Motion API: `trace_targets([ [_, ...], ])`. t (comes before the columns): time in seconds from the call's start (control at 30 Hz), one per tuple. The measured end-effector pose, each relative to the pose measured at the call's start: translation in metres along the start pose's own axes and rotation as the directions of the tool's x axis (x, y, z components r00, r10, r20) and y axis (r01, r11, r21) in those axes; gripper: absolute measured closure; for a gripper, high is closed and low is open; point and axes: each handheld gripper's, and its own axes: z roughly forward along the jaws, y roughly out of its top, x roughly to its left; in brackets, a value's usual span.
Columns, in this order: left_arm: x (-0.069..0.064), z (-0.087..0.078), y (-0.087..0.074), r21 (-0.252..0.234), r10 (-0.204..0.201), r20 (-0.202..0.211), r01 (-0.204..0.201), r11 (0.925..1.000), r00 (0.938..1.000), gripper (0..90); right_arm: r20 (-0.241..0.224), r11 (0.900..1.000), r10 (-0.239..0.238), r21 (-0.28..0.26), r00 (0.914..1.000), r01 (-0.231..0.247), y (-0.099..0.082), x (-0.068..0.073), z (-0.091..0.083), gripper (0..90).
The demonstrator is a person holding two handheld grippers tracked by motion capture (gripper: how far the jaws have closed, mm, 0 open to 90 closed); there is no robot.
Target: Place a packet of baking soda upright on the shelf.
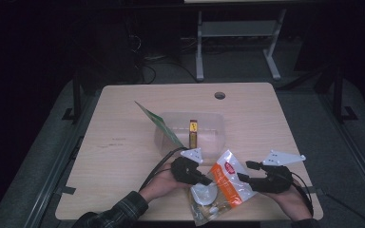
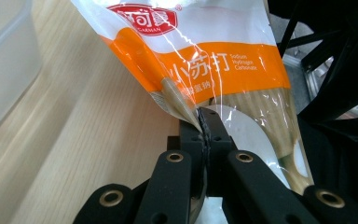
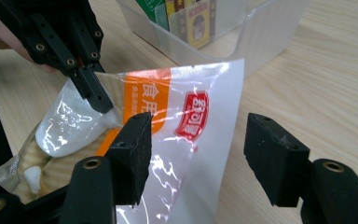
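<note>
A clear plastic bag (image 1: pixel 221 185) with an orange band and a red logo, holding white powder, lies near the table's front edge. My left gripper (image 1: pixel 208 180) is shut on the bag's left edge; in the left gripper view its jaws (image 2: pixel 205 123) pinch the film of the bag (image 2: pixel 214 60). From the right, my right gripper (image 1: pixel 241 177) stands open. In the right gripper view its jaws (image 3: pixel 198 128) are wide apart, with the bag's (image 3: pixel 186 116) loose top edge between them and neither pad pressing. The left gripper (image 3: pixel 100 102) shows there too, clamped on the bag.
A clear plastic bin (image 1: pixel 209 118) stands just behind the bag, with a green packet (image 1: pixel 159 124) leaning on its left wall and a yellow stick pack (image 1: pixel 193 130) inside. A cable hole (image 1: pixel 219 95) sits at the table's far edge. Table legs stand on the floor beyond.
</note>
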Motion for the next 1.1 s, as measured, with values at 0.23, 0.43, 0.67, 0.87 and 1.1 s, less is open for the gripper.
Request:
trace_targets([
  [0.23, -0.003, -0.016, 0.006, -0.077, 0.003, -0.039, -0.006, 0.997, 0.9992, 89.5, 0.002, 0.9998, 0.008, -0.02, 1.0, -0.008, 0.001, 0.0, -0.003, 38.9],
  [0.43, -0.004, -0.033, 0.009, -0.12, 0.014, -0.101, -0.026, 0.9925, 0.9948, 89.5, -0.002, 0.9991, 0.007, -0.042, 1.0, -0.007, 0.002, 0.0, -0.004, 34.6],
  [0.67, -0.011, -0.048, 0.01, -0.167, 0.013, -0.155, -0.039, 0.9852, 0.9878, 89.6, -0.031, 0.998, 0.019, -0.059, 0.9994, -0.021, 0.003, 0.0, -0.004, 32.8],
  [0.87, -0.012, -0.064, 0.011, -0.211, 0.004, -0.181, -0.043, 0.9765, 0.9835, 89.6, -0.063, 0.9971, 0.03, -0.067, 0.9976, -0.034, 0.003, 0.001, -0.001, 31.4],
  [1.1, -0.011, -0.076, 0.01, -0.247, -0.017, -0.196, -0.032, 0.9685, 0.9805, 89.6, -0.123, 0.9972, 0.04, -0.058, 0.9916, -0.047, 0.004, 0.001, 0.012, 30.9],
])
